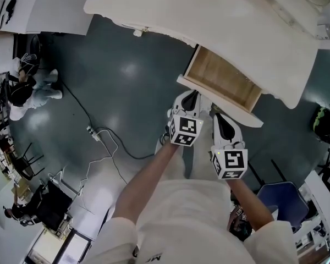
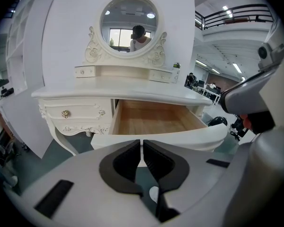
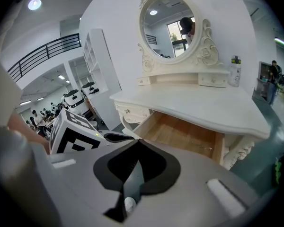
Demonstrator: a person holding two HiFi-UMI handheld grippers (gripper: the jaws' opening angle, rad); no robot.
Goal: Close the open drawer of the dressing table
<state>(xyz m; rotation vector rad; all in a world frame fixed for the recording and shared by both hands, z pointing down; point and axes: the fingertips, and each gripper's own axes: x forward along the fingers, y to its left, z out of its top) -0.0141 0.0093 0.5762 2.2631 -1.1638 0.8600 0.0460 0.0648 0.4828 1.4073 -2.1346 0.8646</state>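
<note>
Our left gripper [image 1: 190,99] and right gripper [image 1: 220,119] hover close before the drawer [image 1: 225,78], both with jaws closed together on nothing. It stands pulled well out from the front edge of the dressing table [image 1: 236,21]. Pushing off-centre, we judge, could skew it and jam it partway; closed tips might also slip off its curved front.
</note>
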